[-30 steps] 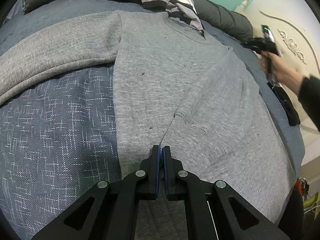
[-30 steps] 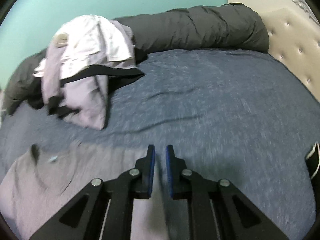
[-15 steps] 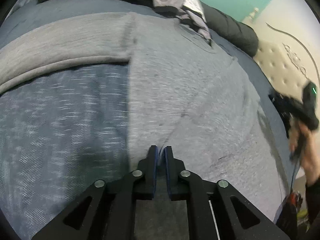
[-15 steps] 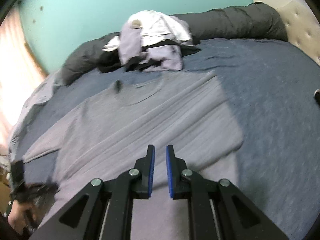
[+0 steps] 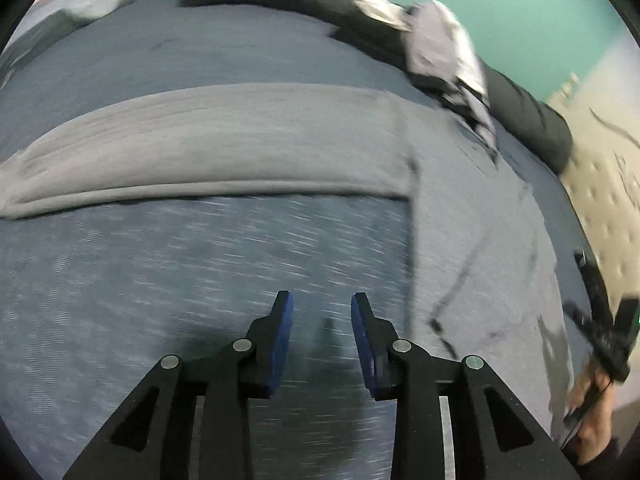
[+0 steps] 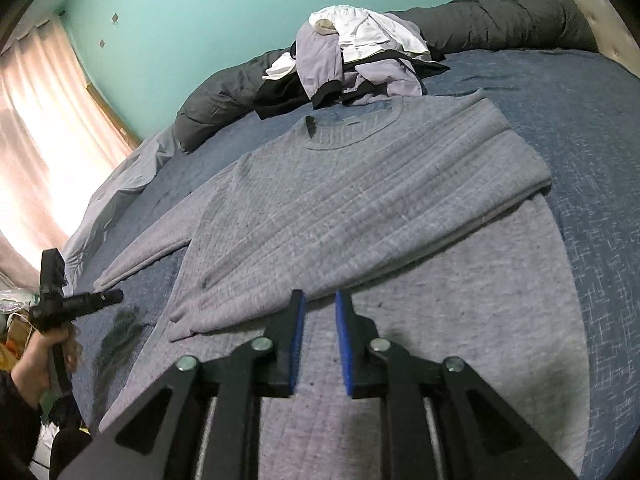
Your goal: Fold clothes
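Grey ribbed knit sweater (image 6: 360, 208) lies flat on the bed w/ blue woven bedspread (image 6: 592, 128), neckline toward the far side. One sleeve is folded across the chest, cuff end reaching the torso's near-left edge; the other sleeve (image 5: 192, 148) stretches straight out to the side, flat on the bedspread. Left claw (image 5: 322, 308) hangs over bare bedspread just beside the sweater's side edge, below the outstretched sleeve; its jaws have just been opening, now apart, nothing between them. Left view is motion-blurred. Right claw (image 6: 320, 304) sits over the sweater's lower torso, right by the folded sleeve's edge; jaws have just been opening too, a narrow gap, no cloth between the blue pads (image 6: 298, 344). Beyond the neckline: heap of lilac, white & black clothes (image 6: 360, 56) against a rolled dark grey duvet (image 6: 500, 20). Teal wall (image 6: 200, 12) behind, pink curtain (image 6: 36, 128) on the left of the right view.
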Demonstrator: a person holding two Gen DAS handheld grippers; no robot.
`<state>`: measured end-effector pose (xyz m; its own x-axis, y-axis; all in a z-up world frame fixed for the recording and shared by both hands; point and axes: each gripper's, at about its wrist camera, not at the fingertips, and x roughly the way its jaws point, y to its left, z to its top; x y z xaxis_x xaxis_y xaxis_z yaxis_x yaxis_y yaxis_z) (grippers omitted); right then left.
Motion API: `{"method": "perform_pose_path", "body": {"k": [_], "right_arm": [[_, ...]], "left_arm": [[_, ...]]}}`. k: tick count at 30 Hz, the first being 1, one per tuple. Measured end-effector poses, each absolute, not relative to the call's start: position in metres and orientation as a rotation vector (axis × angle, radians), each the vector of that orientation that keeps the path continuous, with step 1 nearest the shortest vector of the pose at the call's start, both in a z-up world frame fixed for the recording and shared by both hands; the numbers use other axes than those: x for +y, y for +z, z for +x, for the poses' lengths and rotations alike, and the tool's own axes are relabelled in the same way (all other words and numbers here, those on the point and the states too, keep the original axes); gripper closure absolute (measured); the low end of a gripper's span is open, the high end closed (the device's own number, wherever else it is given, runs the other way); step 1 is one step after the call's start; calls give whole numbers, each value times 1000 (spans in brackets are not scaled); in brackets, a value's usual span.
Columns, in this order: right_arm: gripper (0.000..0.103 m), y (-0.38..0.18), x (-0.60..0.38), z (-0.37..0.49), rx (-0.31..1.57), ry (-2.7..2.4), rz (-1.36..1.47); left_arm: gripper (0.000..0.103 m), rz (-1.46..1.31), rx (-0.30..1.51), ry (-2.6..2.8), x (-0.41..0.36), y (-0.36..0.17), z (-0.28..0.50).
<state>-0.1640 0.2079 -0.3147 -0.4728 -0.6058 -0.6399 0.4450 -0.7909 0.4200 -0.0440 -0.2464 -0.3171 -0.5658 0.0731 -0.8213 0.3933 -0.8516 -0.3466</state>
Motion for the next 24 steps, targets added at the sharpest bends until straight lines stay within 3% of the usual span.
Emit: {"method": "perform_pose_path", "body": {"k": [5,8,24], "right_arm": [[77,-316,211,-159,-282,-2256,1066],[77,-322,213,-161,-309,-2252,1077],[74,-333,200,-165,-271,-2244,1093]], "left_arm": [[68,1251,925,-2337,-319,-319,-22],[57,1175,1000,-2256,-357,-321,-9],[55,956,1152,-2063,-467,-350,22]]}}
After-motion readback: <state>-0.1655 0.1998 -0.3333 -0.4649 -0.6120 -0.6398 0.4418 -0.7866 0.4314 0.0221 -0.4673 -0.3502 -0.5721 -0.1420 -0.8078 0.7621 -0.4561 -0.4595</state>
